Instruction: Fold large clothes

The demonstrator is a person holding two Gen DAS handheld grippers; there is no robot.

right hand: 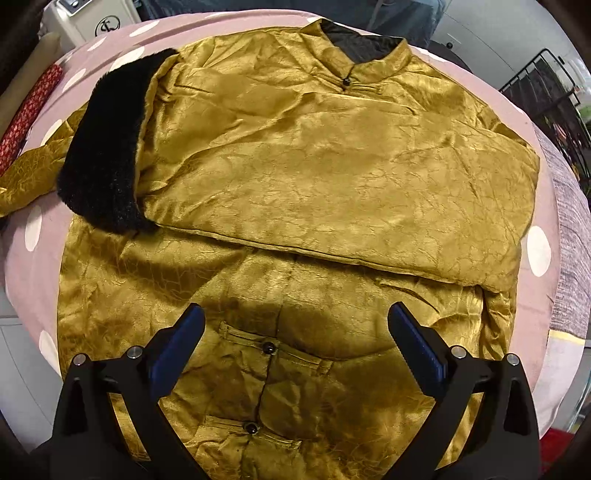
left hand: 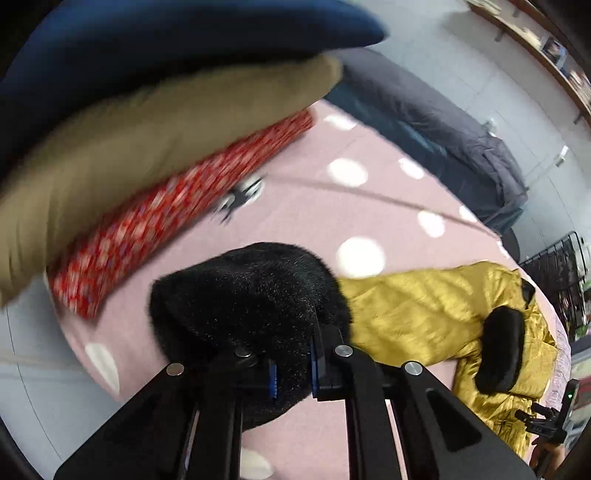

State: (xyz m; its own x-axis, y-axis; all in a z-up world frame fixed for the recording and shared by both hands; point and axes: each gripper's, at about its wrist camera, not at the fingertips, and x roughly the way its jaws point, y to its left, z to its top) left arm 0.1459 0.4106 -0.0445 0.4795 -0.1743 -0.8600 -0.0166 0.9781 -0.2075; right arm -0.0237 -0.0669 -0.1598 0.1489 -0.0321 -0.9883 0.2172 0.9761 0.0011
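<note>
A gold satin jacket (right hand: 332,166) with black buttons lies front up on a pink sheet with white dots (right hand: 33,258). One sleeve is folded across the chest, its black fur cuff (right hand: 107,151) at the left. My right gripper (right hand: 295,339) is open and empty, hovering over the jacket's lower front above a button. My left gripper (left hand: 293,373) is shut on the other black fur cuff (left hand: 251,295), with the gold sleeve (left hand: 413,314) trailing right toward the folded sleeve's cuff (left hand: 502,350).
Stacked folded items lie at the bed's left: blue (left hand: 147,37), tan (left hand: 129,147) and red patterned (left hand: 166,218). A dark grey quilt (left hand: 461,133) lies beyond. A black wire rack (right hand: 546,85) stands at the right. A white appliance (right hand: 96,18) is at the back left.
</note>
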